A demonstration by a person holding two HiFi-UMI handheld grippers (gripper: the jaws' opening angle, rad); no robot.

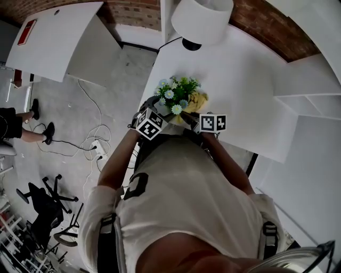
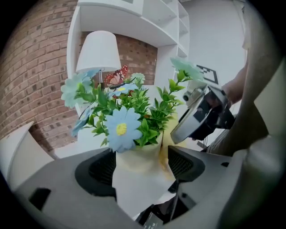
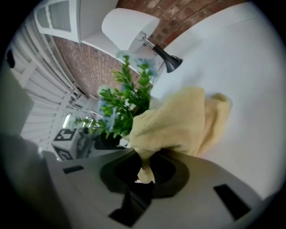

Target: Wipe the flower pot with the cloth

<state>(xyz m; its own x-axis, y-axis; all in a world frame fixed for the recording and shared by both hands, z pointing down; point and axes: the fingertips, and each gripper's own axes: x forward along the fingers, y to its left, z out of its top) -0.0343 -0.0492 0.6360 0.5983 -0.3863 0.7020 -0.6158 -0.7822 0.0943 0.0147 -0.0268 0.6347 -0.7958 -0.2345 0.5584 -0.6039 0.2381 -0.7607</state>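
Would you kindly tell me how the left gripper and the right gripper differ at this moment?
The left gripper clasps the pale flower pot; the right gripper pinches the yellow cloth. The left gripper's jaws stand wide apart around the flower pot; the right gripper's are nearly together. Both hold something, close beside each other.

A lamp (image 1: 201, 18) with a white shade is seen at the far edge of the white table (image 1: 250, 80), backed by a brick wall (image 1: 133, 11). Cables (image 1: 90, 125) and a power strip (image 1: 99, 151) are strewn on the floor (image 1: 64, 106) beyond the table's left edge, near a black office chair (image 1: 45, 200)
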